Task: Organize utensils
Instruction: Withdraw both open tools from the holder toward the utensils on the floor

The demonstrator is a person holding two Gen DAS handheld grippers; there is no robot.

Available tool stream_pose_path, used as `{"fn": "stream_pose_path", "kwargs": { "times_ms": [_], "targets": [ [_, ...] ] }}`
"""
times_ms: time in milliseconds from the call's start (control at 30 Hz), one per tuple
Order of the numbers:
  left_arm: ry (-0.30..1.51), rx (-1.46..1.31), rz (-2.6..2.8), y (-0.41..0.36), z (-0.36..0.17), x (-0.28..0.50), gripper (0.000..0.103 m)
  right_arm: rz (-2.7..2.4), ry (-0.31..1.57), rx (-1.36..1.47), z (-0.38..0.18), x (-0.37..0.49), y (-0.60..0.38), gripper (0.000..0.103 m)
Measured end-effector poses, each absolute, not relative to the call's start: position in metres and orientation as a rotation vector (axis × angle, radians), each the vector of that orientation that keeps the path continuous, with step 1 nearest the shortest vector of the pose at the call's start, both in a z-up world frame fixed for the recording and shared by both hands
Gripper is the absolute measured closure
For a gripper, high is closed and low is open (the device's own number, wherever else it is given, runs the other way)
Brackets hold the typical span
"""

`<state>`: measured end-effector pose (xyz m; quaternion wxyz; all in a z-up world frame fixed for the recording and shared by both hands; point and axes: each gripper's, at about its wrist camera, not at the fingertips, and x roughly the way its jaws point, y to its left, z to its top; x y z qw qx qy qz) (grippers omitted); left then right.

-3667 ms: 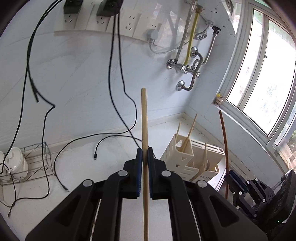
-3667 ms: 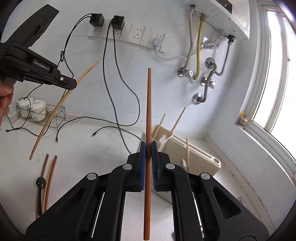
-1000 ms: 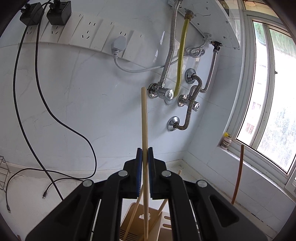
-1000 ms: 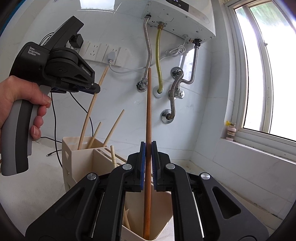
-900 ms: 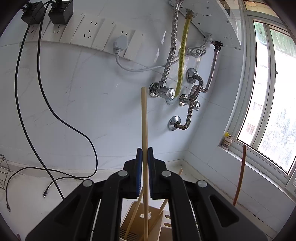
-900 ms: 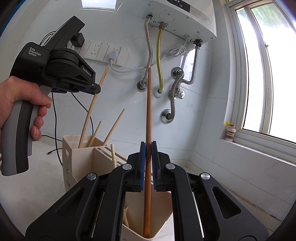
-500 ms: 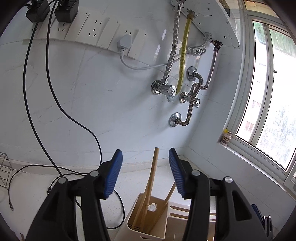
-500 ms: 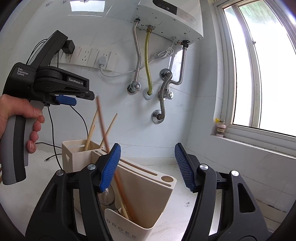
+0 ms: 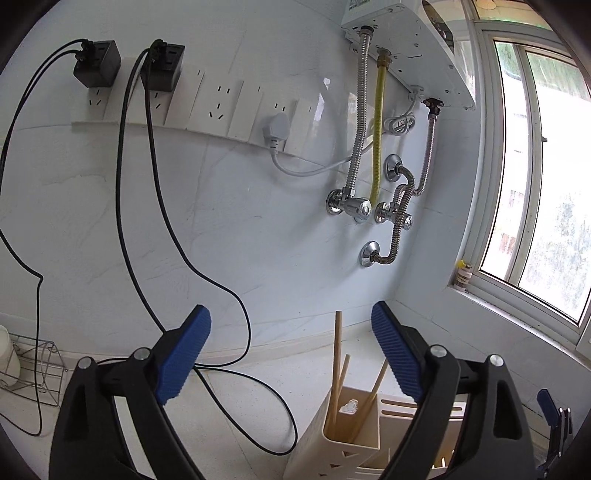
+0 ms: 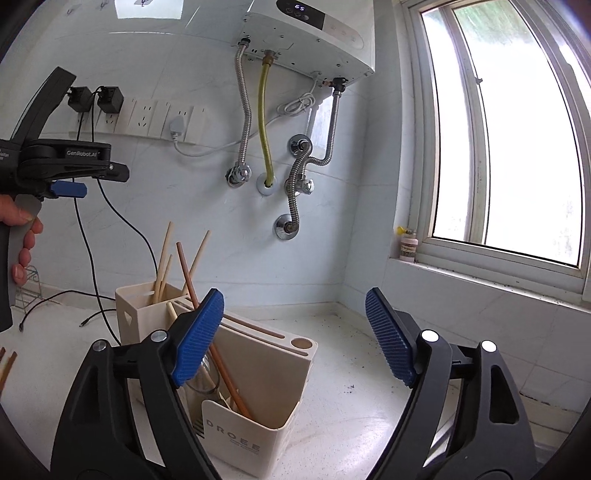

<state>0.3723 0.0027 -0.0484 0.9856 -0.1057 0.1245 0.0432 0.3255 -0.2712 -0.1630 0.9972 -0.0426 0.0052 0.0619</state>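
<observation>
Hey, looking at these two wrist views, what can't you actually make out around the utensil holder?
- Left wrist view: the utensil holder base is cut off by the bottom edge and the left gripper finger.
- Right wrist view: the brown chopstick lower end is hidden inside the holder, partly behind the right gripper pad.
- Right wrist view: chopsticks on the counter are cut off by the left edge.

A water heater [image 10: 314, 33] is being hung above 3 hoses [image 10: 266, 122]; 2 black adapters [image 9: 98, 68] are being plugged into sockets [image 9: 218, 105].
</observation>
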Motion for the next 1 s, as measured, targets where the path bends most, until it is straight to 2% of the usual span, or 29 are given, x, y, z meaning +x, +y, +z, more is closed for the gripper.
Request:
{"fn": "stream_pose_path", "kwargs": {
  "times_ms": [100,233,667,833,1000],
  "targets": [
    [0.237,-0.179,0.102,0.010,-0.041,0.359,0.006,0.115,0.012,-0.049,-0.157,0.319,-0.275,0.016],
    [0.242,-0.140,0.134,0.022,-0.031,0.339,0.005,0.130,0.013,-0.041,-0.150,0.310,-0.274,0.009],
    [0.338,-0.085,0.343,0.089,-0.012,0.253,0.005,0.294,0.042,-0.050,-0.127,0.285,-0.227,0.008],
    [0.418,-0.115,0.405,0.115,-0.020,0.221,0.005,0.413,0.082,-0.077,-0.127,0.275,-0.192,0.008],
    [0.540,-0.208,0.439,0.146,-0.046,0.199,0.005,0.563,0.206,-0.073,-0.134,0.270,-0.154,0.008]
  ]
}}
